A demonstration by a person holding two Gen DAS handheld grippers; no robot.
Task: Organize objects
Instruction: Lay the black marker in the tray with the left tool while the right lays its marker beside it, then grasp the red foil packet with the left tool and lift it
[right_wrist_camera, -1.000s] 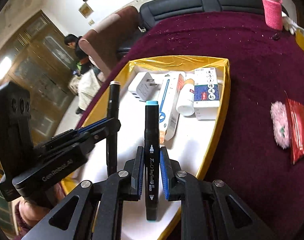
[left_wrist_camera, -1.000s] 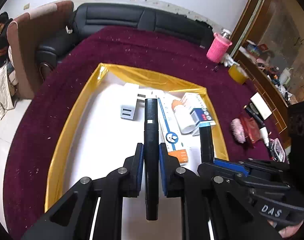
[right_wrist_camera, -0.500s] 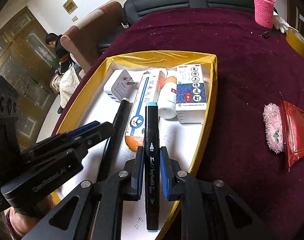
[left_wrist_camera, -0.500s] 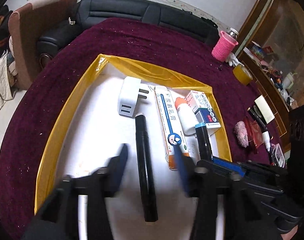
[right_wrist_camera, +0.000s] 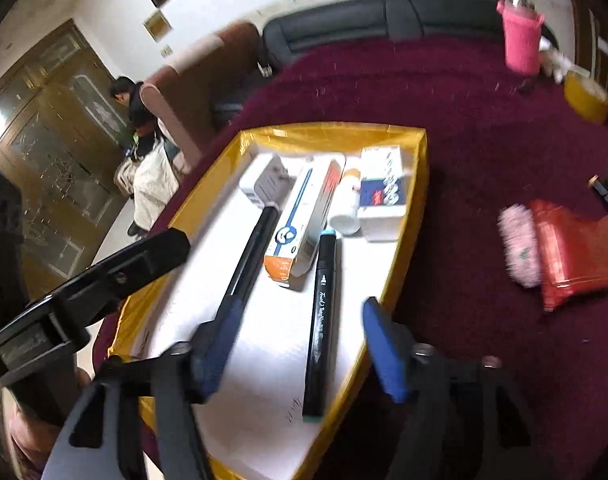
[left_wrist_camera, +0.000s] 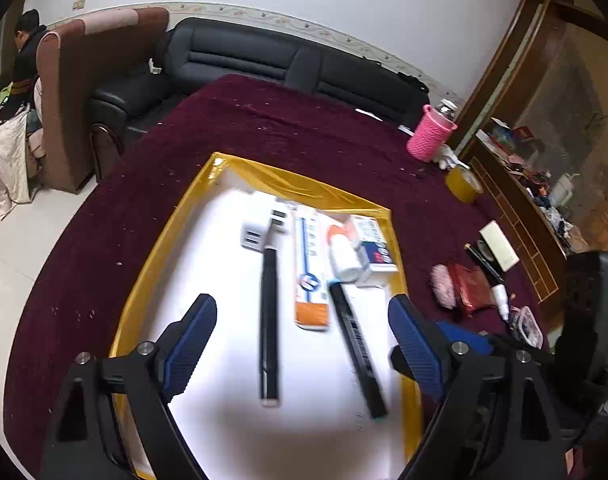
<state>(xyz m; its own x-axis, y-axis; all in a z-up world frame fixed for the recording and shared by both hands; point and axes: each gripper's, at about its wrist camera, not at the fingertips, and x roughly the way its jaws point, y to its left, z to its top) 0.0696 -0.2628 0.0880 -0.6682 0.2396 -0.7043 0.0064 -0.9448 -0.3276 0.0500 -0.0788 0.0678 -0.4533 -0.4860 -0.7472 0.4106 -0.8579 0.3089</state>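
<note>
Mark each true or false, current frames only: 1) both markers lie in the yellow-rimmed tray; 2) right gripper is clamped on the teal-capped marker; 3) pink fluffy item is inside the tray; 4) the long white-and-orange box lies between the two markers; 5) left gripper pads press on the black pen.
1) True. The black pen and teal-capped marker both lie on the white floor of the tray.
2) False. The right gripper is opening; the marker lies free between its pads.
3) False. The pink fluffy item sits on the maroon cloth, outside the tray.
4) True. The white-and-orange box lies between them.
5) False. The left gripper is opening, pads clear of the pen.
</note>
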